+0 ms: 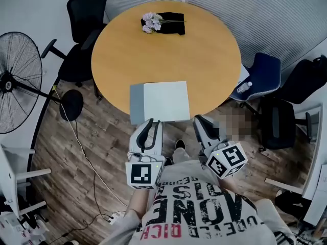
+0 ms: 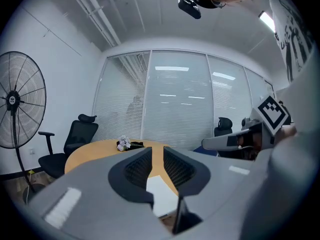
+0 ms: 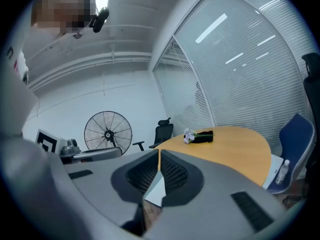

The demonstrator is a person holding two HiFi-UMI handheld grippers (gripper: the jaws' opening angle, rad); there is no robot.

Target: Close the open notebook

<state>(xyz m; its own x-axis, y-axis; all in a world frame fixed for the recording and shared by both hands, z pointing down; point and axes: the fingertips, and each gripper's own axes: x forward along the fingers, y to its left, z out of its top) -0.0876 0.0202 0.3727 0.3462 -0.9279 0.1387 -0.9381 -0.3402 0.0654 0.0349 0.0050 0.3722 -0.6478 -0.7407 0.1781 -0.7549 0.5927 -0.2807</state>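
The notebook (image 1: 166,101) lies open at the near edge of the round wooden table (image 1: 204,50), a white page up and a grey cover (image 1: 136,103) spread to its left. My left gripper (image 1: 154,124) hovers just short of the table edge, below the notebook's near side, open by a narrow gap with nothing in it. In the left gripper view the white page (image 2: 160,194) shows between and below the jaws of the left gripper (image 2: 157,156). My right gripper (image 1: 203,121) sits off the notebook's near right corner. Its tips meet in the right gripper view (image 3: 159,156), empty, over the page (image 3: 157,189).
A bunch of pale flowers on a black object (image 1: 153,22) lies at the table's far side. A standing fan (image 1: 18,80) and a black chair (image 1: 84,14) are on the left. A blue chair (image 1: 263,75) with a bottle is on the right. A cable runs over the wooden floor.
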